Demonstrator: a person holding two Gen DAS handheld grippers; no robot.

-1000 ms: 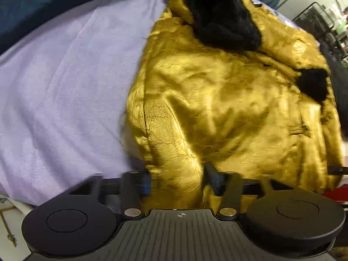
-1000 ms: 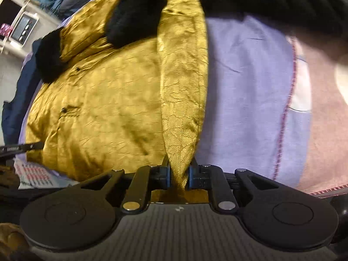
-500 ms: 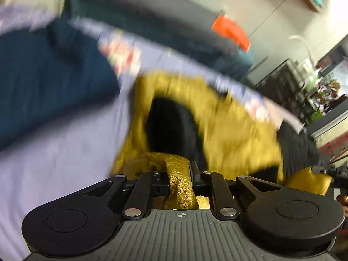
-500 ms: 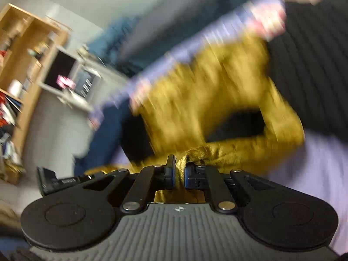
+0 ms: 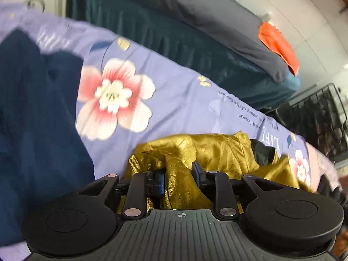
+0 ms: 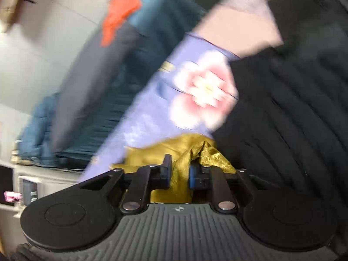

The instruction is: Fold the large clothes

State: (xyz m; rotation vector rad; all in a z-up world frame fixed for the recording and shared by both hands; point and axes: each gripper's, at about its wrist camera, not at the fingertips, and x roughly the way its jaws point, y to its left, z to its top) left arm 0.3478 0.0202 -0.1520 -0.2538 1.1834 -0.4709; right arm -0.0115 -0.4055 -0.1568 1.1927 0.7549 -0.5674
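We see both tongs held low and level over the bed. The left tongs are parted around a fold of the gold jacket. The right tongs, also parted, have gold cloth between their fingers; the jacket lies bunched on the floral sheet, near us.

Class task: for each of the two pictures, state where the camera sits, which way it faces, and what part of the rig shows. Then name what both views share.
Left wrist: sits behind the left gripper, facing along its fingers over the gold jacket and floral sheet.
Right wrist: sits behind the right gripper, facing the same sheet beside a black ribbed garment; blurred.
Shared: jacket, sheet, orange cloth.
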